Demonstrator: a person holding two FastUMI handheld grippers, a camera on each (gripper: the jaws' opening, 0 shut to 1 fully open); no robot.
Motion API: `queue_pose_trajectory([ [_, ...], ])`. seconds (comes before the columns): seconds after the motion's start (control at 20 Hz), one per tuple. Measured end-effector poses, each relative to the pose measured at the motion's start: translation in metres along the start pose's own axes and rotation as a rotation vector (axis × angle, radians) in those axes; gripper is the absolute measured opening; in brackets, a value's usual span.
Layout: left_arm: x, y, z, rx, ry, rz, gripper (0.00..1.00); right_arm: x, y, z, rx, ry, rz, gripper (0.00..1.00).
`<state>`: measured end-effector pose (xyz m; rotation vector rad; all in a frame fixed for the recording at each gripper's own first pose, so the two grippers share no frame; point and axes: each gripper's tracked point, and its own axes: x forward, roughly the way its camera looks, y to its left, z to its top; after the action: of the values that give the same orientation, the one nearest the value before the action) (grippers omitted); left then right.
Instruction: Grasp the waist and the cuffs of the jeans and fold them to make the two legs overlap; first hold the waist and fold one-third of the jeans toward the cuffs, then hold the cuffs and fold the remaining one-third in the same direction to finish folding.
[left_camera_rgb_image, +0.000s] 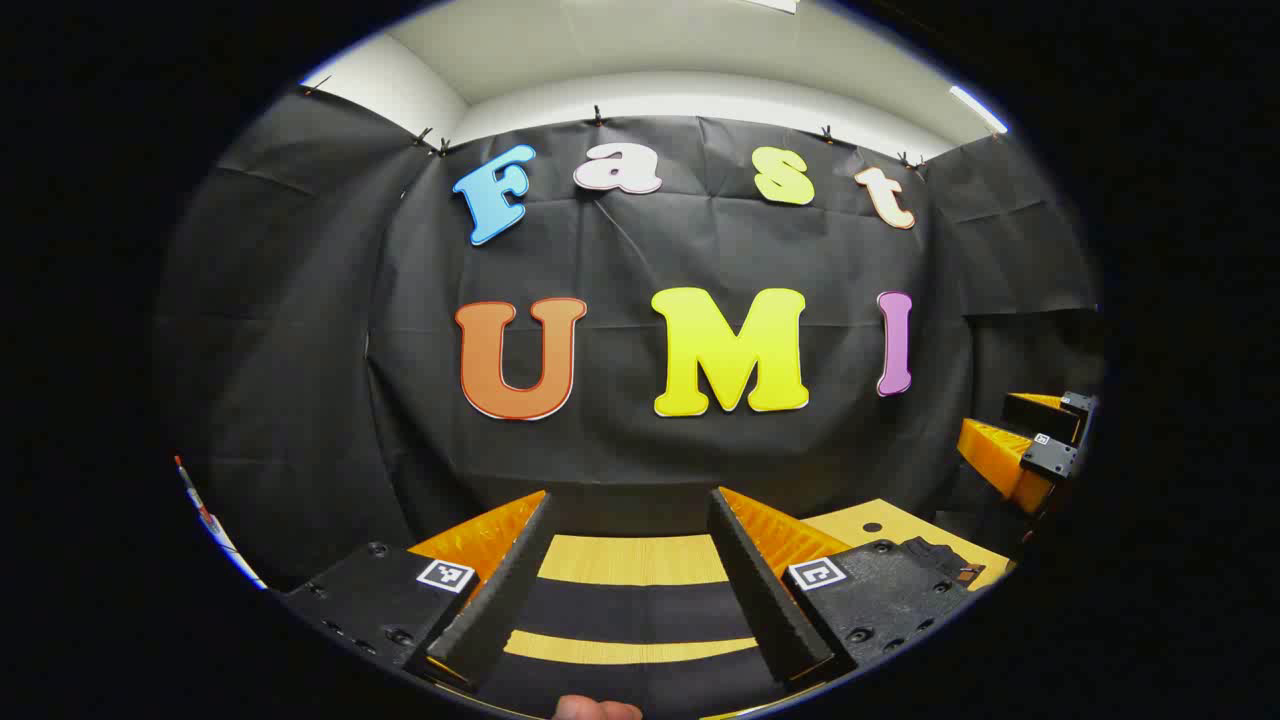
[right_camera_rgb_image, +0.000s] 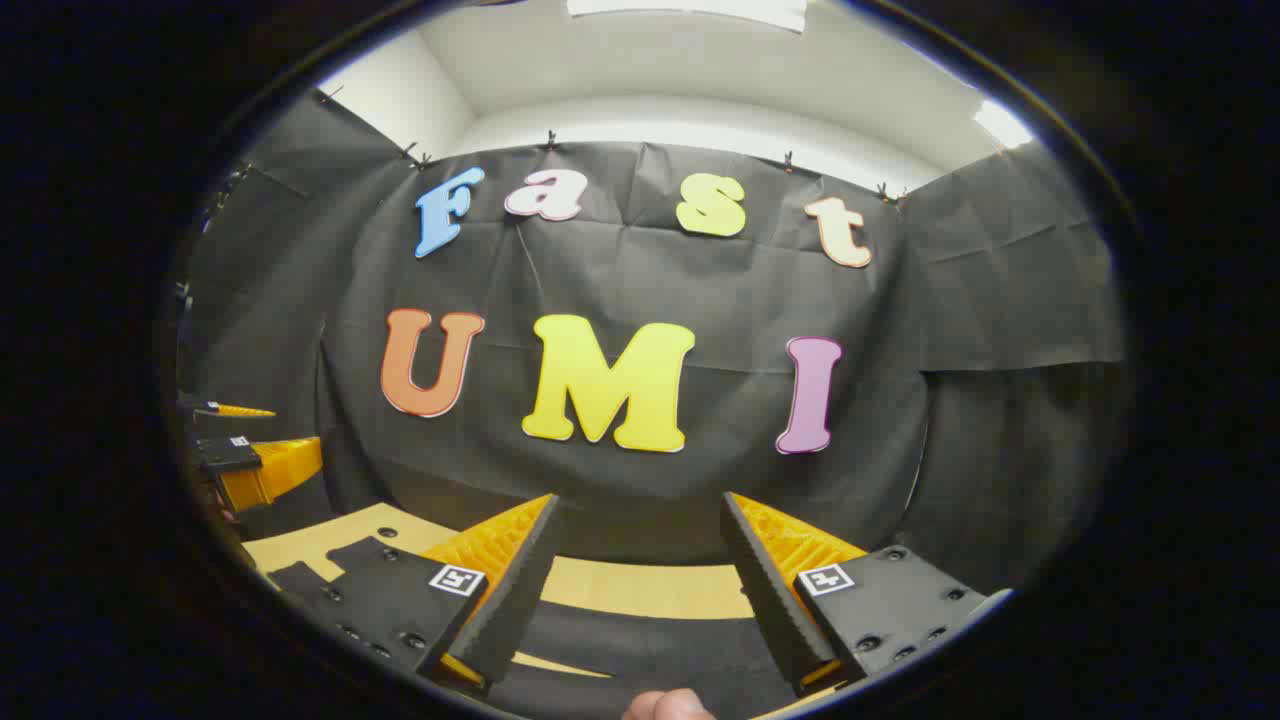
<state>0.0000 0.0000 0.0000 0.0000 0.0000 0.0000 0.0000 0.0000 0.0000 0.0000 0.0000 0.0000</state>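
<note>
In the left gripper view the left hand-held gripper (left_camera_rgb_image: 635, 545) points toward the booth's black cloth wall with its two dark, orange-backed fingers (left_camera_rgb_image: 500, 590) spread wide apart and nothing between them. Below and between the fingers lies the wooden surface (left_camera_rgb_image: 630, 560), crossed by dark bands that look like the jeans (left_camera_rgb_image: 630, 610), a black garment laid flat; how it is arranged cannot be told from here. More of that dark fabric, with a small tag, shows beside the gripper's right-hand finger. A fingertip (left_camera_rgb_image: 595, 710) of the person shows at the bottom edge. Far off at the right edge of this view the right hand-held gripper appears, orange and black. In the right gripper view the right hand-held gripper (right_camera_rgb_image: 640, 545) also stands with its fingers wide apart and empty, held above the surface (right_camera_rgb_image: 650, 590), with the dark jeans (right_camera_rgb_image: 650, 645) lying under it near the bottom; the left hand-held gripper shows at the left edge
</note>
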Motion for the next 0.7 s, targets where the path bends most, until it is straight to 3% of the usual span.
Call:
queue_pose_trajectory([
  [0.7,0.004,-0.014,0.009,0.005,-0.008,-0.011,0.98,0.01,-0.013,0.008,0.011,-0.024,-0.025,0.96],
])
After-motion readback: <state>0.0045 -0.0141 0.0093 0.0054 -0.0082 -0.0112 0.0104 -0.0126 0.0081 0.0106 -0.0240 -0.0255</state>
